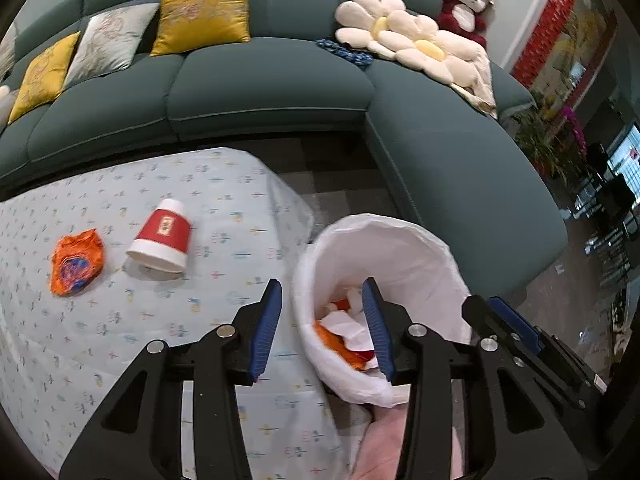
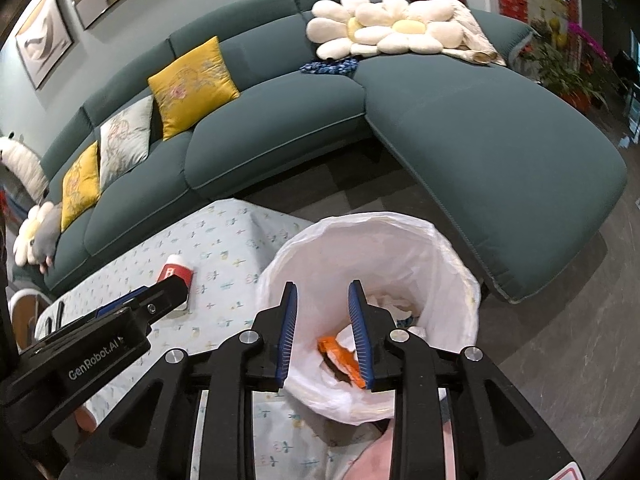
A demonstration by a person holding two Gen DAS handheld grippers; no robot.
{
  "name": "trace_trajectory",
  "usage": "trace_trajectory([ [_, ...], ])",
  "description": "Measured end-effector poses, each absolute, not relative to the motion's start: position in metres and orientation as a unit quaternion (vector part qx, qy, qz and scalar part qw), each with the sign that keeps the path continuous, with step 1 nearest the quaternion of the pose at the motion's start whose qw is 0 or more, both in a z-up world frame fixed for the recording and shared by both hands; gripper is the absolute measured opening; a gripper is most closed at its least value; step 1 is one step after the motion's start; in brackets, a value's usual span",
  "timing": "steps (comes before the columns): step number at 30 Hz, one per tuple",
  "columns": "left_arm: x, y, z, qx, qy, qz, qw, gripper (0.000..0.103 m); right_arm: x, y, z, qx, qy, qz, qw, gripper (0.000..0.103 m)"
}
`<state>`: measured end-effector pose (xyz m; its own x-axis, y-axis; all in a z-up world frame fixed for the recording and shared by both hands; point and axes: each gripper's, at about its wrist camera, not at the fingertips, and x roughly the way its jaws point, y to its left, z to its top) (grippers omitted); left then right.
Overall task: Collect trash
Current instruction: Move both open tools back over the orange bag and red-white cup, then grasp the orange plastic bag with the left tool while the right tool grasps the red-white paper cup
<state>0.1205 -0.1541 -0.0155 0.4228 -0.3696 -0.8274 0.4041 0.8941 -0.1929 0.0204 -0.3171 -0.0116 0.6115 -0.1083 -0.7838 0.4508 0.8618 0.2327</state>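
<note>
Black with blue pads, our left gripper [image 1: 322, 328] is held above the edge of the table [image 1: 120, 320], at the near rim of the trash bin [image 1: 400, 248]; its jaws stand wide apart and hold nothing. Our right gripper [image 2: 322, 334] hangs over the mouth of the same bin, which is lined with a white bag, and its jaws are also apart and empty.

Inside the bin we see an orange wrapper piece [image 2: 340, 358] lying among white paper.

On the patterned tablecloth, 2 pieces of trash are left: a crumpled orange wrapper [image 1: 76, 262] and a red and white paper cup [image 1: 162, 236] lying on its side just beside it, well apart from the bin.

Only the left wrist view shows the crumpled wrapper on the table. The right wrist view shows just a part of the cup, behind the body of the left gripper, and it also shows framed pictures [image 2: 44, 40] on the wall above the green sofa [image 2: 480, 128].
</note>
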Motion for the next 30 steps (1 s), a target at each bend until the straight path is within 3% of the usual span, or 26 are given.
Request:
trace_trajectory([
  [7,0.136,-0.105,-0.02,-0.001,0.491,-0.196,0.849,0.043,0.042,-0.276,-0.014,0.185,0.427,-0.132,0.875,0.027],
  [15,0.156,-0.036,-0.035,-0.032,0.501,-0.142,0.853,0.054,0.07,-0.223,-0.022,0.153,0.447,-0.1,0.875,0.035],
  [30,0.201,0.089,-0.09,-0.08,0.537,-0.046,0.839,0.073,0.141,-0.141,-0.068,0.092,0.503,-0.058,0.858,0.04],
])
